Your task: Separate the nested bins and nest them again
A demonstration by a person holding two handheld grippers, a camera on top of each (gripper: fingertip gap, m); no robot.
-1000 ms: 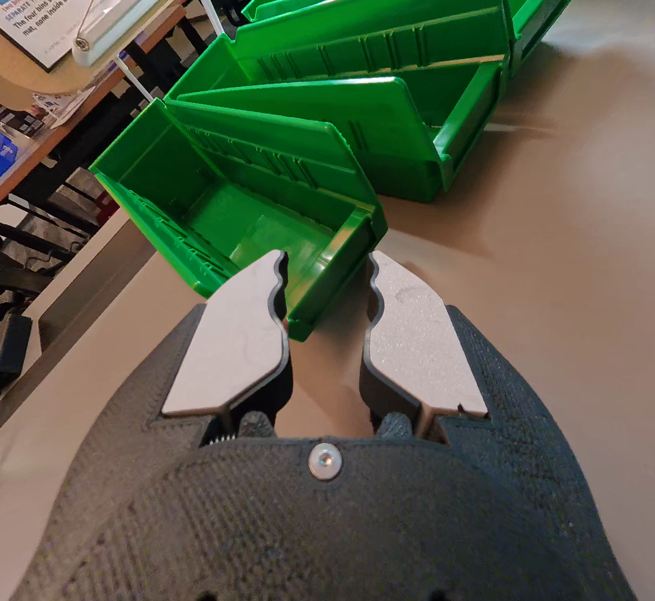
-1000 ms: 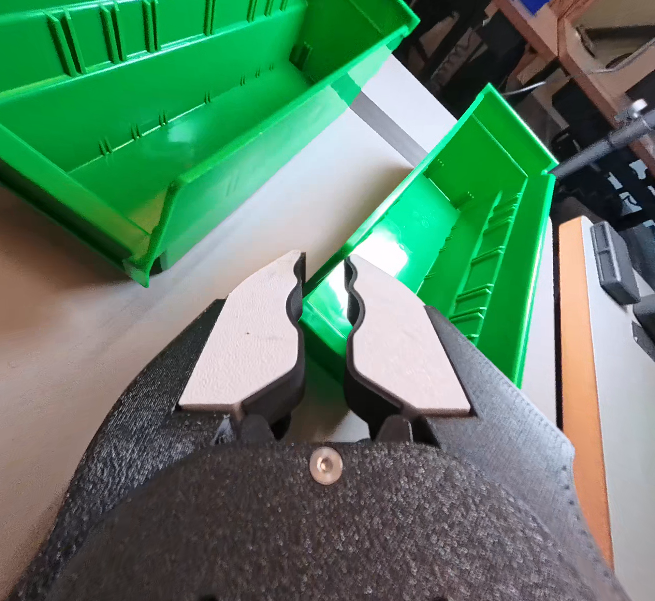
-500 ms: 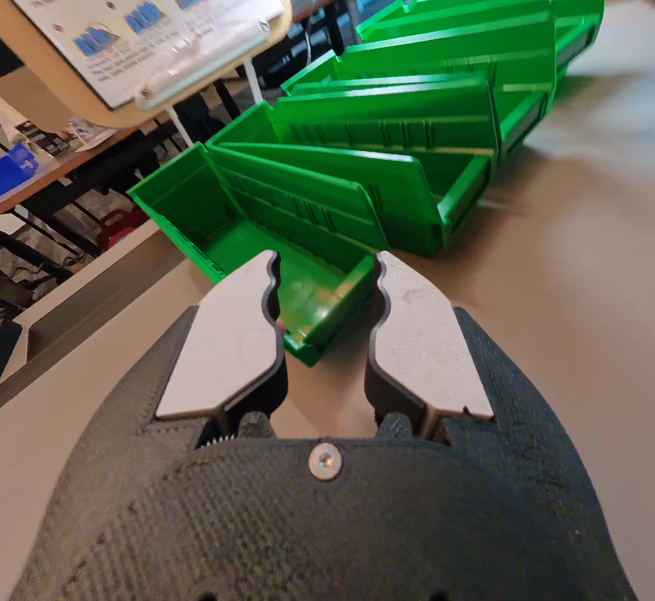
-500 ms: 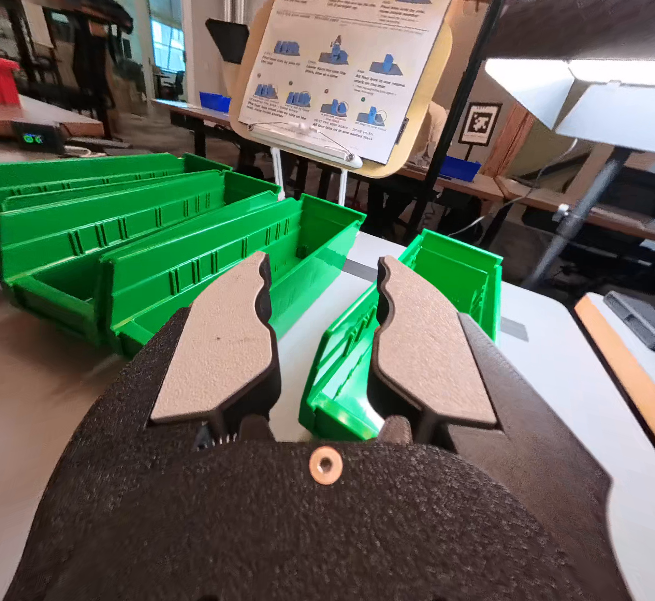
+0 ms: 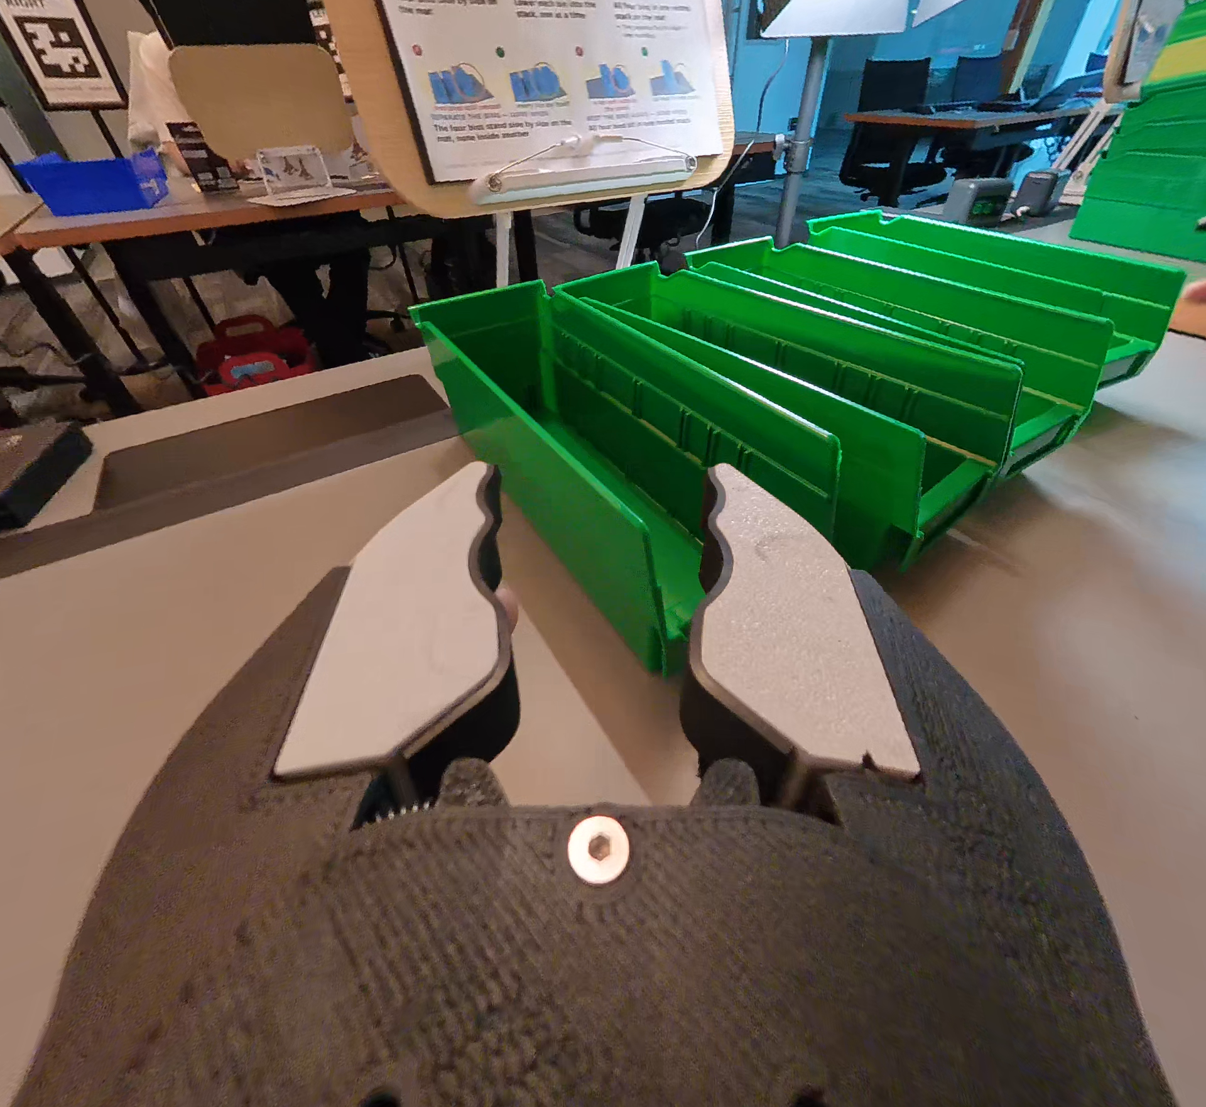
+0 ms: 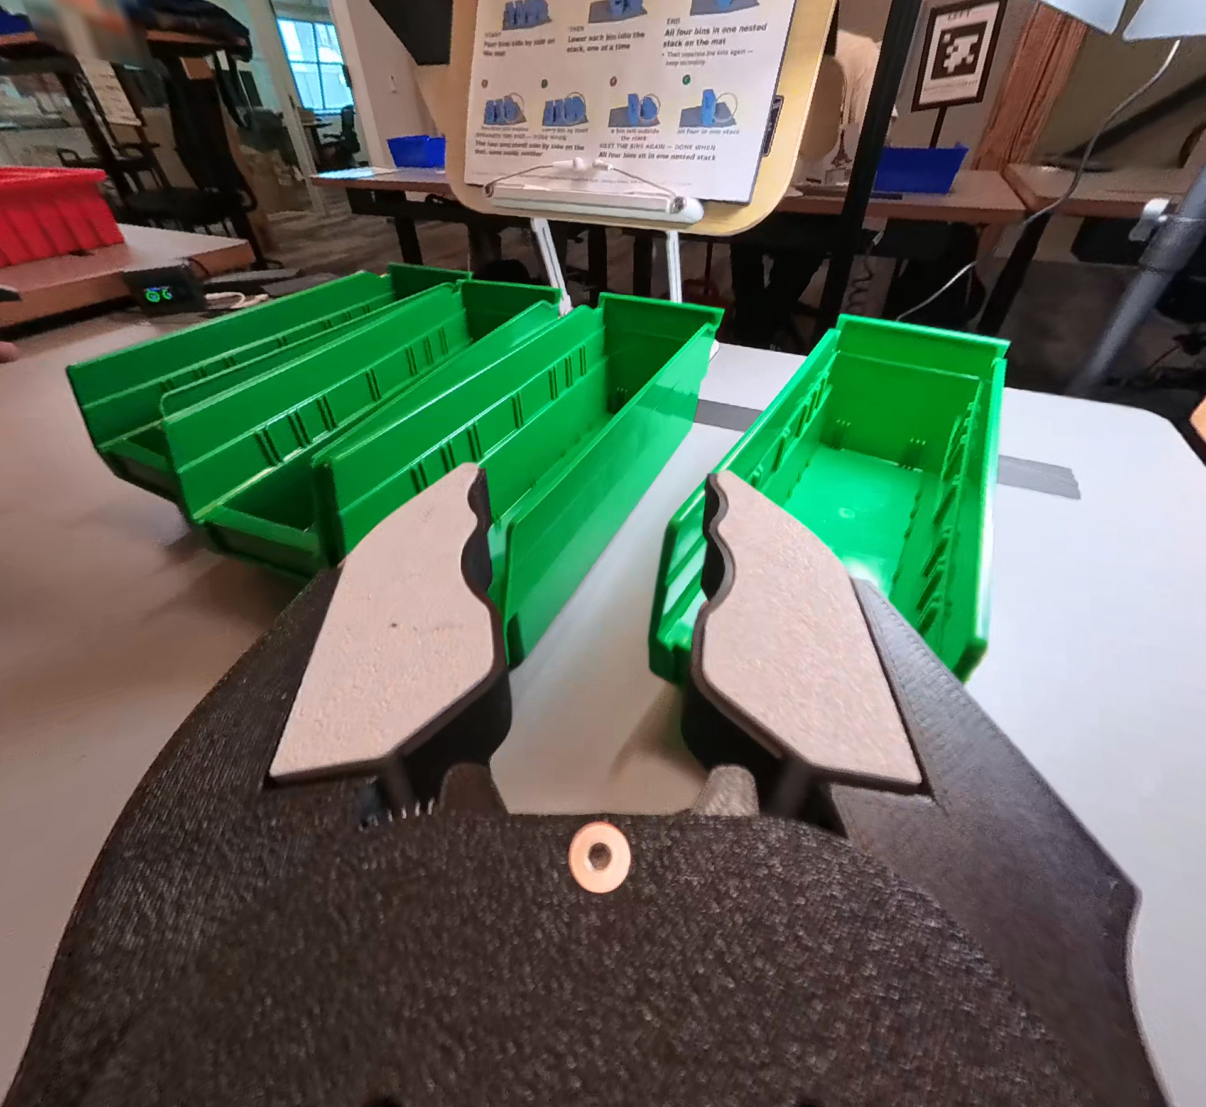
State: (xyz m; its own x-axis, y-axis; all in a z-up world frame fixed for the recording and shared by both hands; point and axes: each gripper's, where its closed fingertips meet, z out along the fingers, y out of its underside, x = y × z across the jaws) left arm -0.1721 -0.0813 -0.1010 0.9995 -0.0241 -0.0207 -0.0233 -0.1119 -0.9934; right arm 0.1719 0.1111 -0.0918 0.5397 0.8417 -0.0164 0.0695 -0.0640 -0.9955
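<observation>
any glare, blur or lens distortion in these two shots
Right wrist view: a bright glare patch sits on the floor of the separate green plastic bin near the open right gripper; a mosaic patch covers the top left corner. Left wrist view: the row of long green plastic bins looks sharp, with soft blur toward the right edge. Both views: wide-angle bending makes the bins fan outward.

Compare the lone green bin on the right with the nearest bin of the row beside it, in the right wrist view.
The lone bin stands apart, with bare table on both sides; the row's nearest bin sits tight against its left neighbour. The lone bin shows its brightly lit floor; the row's nearest bin mostly hides its floor behind its near wall. Both are long, green, open-topped, slot-walled and upright.
</observation>
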